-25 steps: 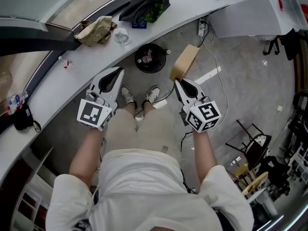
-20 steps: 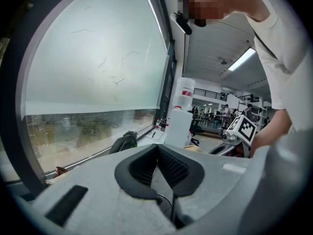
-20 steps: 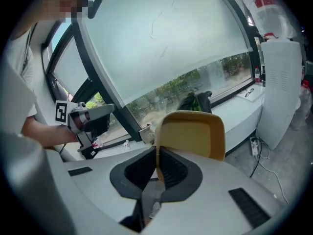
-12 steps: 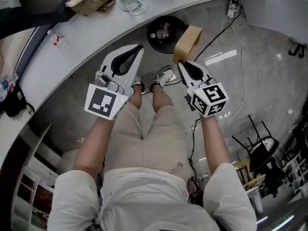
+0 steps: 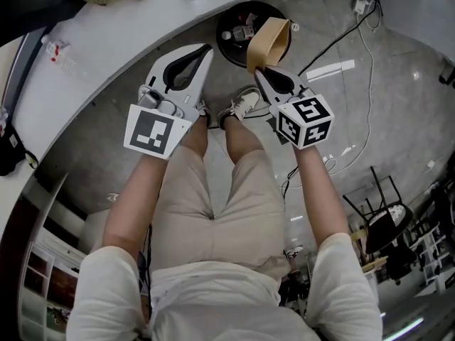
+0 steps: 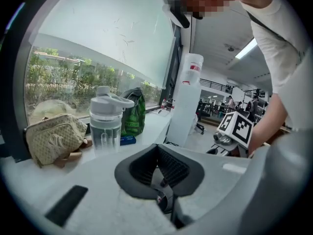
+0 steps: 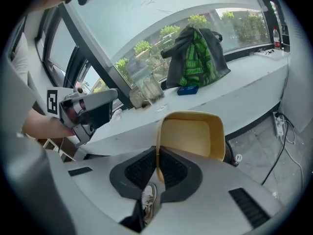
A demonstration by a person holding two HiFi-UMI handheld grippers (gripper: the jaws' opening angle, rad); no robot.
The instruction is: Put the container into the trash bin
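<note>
Tan container beside black trash bin; grey floor around bin; black-and-white checked marker cubes near bin.

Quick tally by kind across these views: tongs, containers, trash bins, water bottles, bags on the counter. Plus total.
Tongs: 2 (left tongs, right tongs)
Containers: 1 (tan container, clamped in the right tongs)
Trash bins: 1 (black trash bin, on the floor)
Water bottles: 1 (water bottle)
Bags: 2 (beige pouch, green bag)
Total: 7
</note>
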